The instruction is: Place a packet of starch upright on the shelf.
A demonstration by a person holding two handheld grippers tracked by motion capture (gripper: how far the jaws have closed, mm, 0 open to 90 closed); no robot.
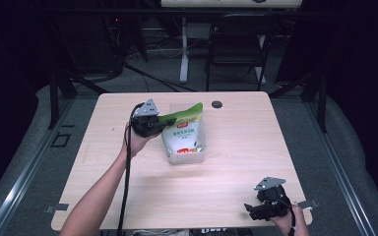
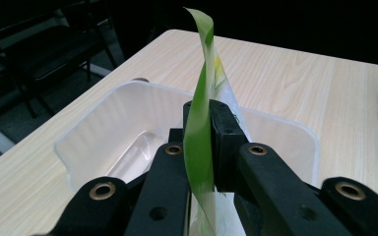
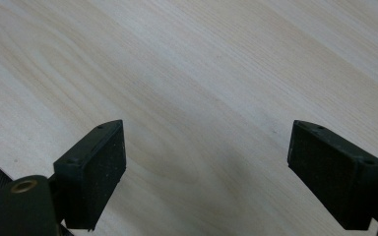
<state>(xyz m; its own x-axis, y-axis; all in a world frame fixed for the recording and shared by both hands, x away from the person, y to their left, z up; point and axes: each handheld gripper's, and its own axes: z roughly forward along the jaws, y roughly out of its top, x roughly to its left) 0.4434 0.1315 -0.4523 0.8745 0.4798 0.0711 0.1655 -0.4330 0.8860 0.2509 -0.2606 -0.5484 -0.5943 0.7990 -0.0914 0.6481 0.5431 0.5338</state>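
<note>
We note a light wooden surface with a clear plastic tub near its middle. A green-and-white bag stands in the tub, its green top edge rising above the rim and leaning toward the left gripper.

Left gripper: we see it held just left of the tub, fingers closed flat on the bag's green top strip. In the left gripper view the strip runs up between the two fingers and curls over above them; the tub's white walls sit directly beyond, and part of its floor shows through on the left side. The person's left hand wraps the gripper body, its cable hanging down along the forearm.

Right gripper: we see it low at the near right corner of the surface, well apart from the tub and bag. In the right gripper view its fingers stand wide apart with bare wood grain between them, nothing held.

Beyond the far edge we note a dark folding chair on the floor.
</note>
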